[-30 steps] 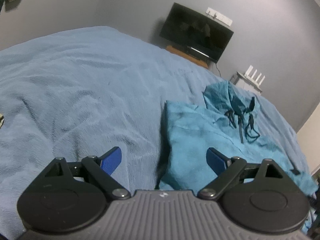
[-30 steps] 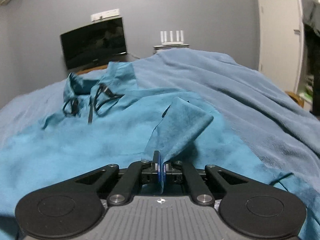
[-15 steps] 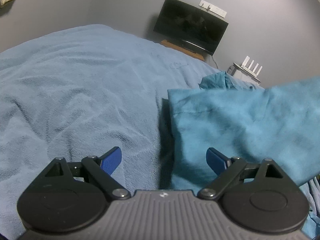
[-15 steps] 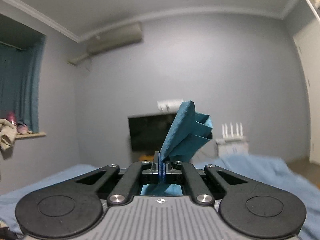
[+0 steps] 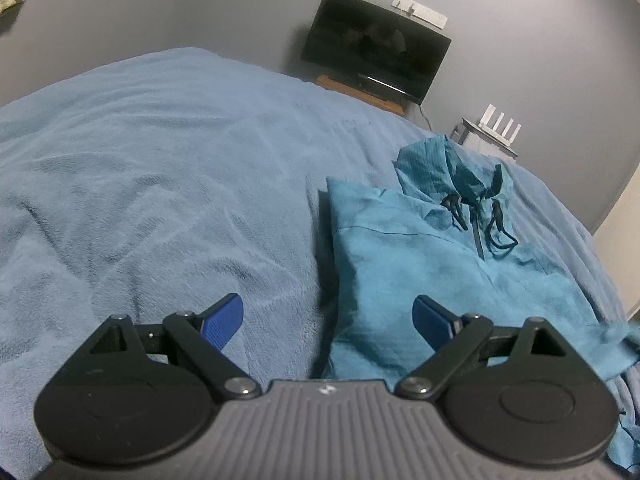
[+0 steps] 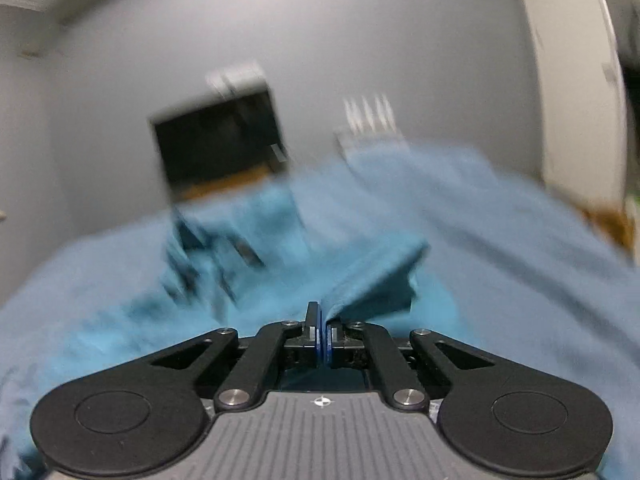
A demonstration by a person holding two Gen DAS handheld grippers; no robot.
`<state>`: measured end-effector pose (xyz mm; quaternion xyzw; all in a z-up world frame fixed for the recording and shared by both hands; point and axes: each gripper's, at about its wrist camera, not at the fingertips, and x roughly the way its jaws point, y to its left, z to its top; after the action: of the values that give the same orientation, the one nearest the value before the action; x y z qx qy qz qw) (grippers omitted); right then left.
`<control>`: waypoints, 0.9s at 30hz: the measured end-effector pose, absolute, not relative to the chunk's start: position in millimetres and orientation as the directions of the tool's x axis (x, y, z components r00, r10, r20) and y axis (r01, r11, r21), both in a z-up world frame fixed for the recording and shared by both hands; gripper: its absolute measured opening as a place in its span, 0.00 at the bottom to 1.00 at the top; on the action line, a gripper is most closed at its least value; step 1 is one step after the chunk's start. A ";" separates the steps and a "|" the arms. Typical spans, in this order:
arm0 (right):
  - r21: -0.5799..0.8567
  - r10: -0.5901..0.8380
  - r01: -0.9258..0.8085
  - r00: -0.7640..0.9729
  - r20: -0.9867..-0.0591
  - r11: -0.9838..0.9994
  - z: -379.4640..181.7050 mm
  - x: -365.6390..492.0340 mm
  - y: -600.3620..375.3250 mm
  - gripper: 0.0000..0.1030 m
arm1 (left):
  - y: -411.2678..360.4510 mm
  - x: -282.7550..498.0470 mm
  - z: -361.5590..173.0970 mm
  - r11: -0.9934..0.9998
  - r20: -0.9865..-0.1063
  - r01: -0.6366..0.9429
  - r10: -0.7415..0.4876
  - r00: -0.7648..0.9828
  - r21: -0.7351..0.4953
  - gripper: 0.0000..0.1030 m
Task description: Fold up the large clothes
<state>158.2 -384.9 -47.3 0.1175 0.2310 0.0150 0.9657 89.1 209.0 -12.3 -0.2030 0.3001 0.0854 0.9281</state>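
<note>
The teal hooded jacket [image 5: 420,264] lies on the blue blanket [image 5: 160,184] that covers the bed, hood [image 5: 444,168] toward the far wall where the television [image 5: 374,46] stands, black drawcords [image 5: 480,220] and a short zip showing at the neck. Its left side already looks folded in: from the left wrist view that edge runs as a straight, doubled line with a shadow under it, so one lengthwise fold seems done. The left gripper [image 5: 328,318] hovers low over that folded edge with its blue pads [image 5: 224,318] spread wide and nothing between them. The right gripper [image 6: 322,334] has its pads pressed together on a flap of the teal fabric [image 6: 372,288], most likely the right sleeve or side edge, though heavy motion blur in the right wrist view makes it hard to say which part. That flap stands up from the jacket's body and is not yet laid flat. Judging by this, the task is in its early middle: the right-hand fold is in progress, and after it the garment needs folding across its length, with the hood tucked in, before it is a compact stack. The lower right of the jacket also looks rumpled and will probably want smoothing.
</note>
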 end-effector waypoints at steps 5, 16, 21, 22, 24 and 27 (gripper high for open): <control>0.209 0.030 0.139 0.762 -0.646 0.968 -116.5 175.9 -382.0 0.04 | 204.8 92.2 -14.4 0.912 -0.607 -0.274 0.036 0.794 -0.305 0.89; 0.061 -0.204 0.275 0.828 -0.522 0.960 -79.1 138.4 -378.9 0.50 | 187.2 105.6 -28.7 0.947 -0.641 -0.224 0.026 0.767 -0.230 0.89; 0.051 -0.091 0.120 0.918 -0.386 0.991 -68.7 139.7 -366.5 0.49 | 150.9 120.8 -29.1 0.989 -0.582 -0.070 -0.018 0.813 -0.128 0.89; 0.032 -0.046 0.063 0.920 -0.390 0.997 -71.2 142.6 -359.2 0.45 | 142.4 122.7 -29.8 0.994 -0.568 -0.028 -0.040 0.822 -0.110 0.89; 0.012 0.024 -0.021 0.902 -0.431 1.000 -77.1 151.0 -347.2 0.41 | 125.5 126.9 -33.8 0.997 -0.569 0.041 -0.070 0.819 -0.062 0.89; -0.016 0.049 -0.066 0.855 -0.517 0.998 -94.7 168.9 -335.2 0.39 | 102.6 134.5 -44.9 0.993 -0.610 0.104 -0.050 0.791 0.054 0.88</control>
<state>168.9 -335.2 -94.7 -0.0167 0.2680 0.0299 0.9628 134.5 102.6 -44.9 0.0421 0.3209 -0.0405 0.9453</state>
